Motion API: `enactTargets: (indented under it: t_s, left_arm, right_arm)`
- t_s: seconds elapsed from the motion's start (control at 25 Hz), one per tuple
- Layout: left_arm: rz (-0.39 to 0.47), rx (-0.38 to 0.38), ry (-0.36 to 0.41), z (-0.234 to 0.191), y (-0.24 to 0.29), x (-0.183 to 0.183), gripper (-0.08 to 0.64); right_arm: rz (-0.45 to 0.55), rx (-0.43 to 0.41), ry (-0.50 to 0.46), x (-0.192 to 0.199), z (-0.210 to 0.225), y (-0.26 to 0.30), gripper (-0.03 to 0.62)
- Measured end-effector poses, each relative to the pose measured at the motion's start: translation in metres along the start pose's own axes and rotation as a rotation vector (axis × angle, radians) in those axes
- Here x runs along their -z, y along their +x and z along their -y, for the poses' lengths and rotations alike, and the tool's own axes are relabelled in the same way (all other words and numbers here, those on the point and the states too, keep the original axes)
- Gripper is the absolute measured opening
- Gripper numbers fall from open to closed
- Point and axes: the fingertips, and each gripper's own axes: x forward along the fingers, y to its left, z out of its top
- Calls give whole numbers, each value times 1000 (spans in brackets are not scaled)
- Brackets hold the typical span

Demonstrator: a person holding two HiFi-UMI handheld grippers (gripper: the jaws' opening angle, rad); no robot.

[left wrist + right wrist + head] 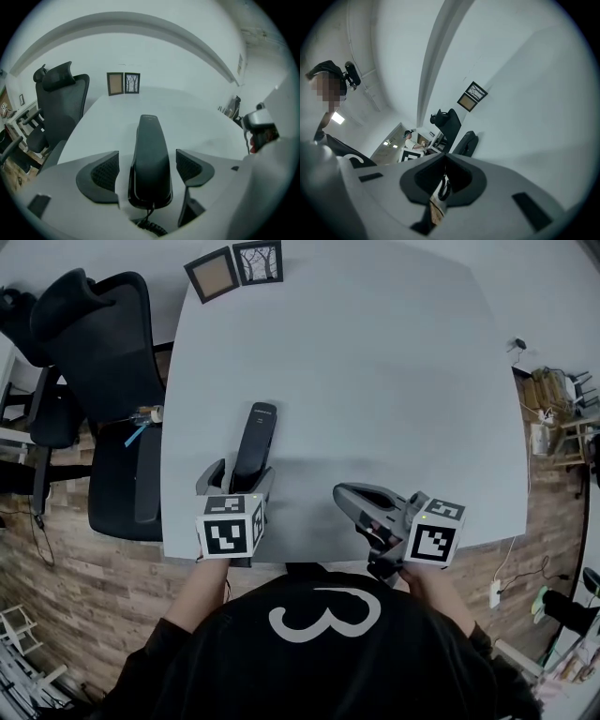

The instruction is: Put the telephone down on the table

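Nearest, the right tool [443, 157] sits with jaws together, while the left tool [147, 153] stands wide astride the telephone [254, 442], which lies flat on the tabletop [375, 381] pointing far; its pads should likely stay clear of the handset.

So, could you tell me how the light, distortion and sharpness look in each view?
Head view: soft, even light, the telephone sharp, a faint shadow on the table toward its near edge. Left gripper view: heavy fisheye bending, black corners, telephone slightly soft. Right gripper view: same fisheye, scene tilted.
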Motion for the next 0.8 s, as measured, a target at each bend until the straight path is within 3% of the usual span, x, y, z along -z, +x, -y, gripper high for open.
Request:
enactTargets:
  t_s: [0.12,0.32,0.48,0.8]
  left_arm:
    - [48,47,-80,2,-33,-6,370]
    - [106,212,-201,27,-97,-1,346]
    - [185,309,-243,41,-157,12,241]
    - [305,387,-217,54,-274,63,25]
  right_arm:
    - [4,-3,-27,10,-14,-5,5]
    - [15,-37,-83,29,-55,-13,5]
    - [21,-73,-141,53,-97,-17,5]
    - [52,-127,-264,118,-192,-34,5]
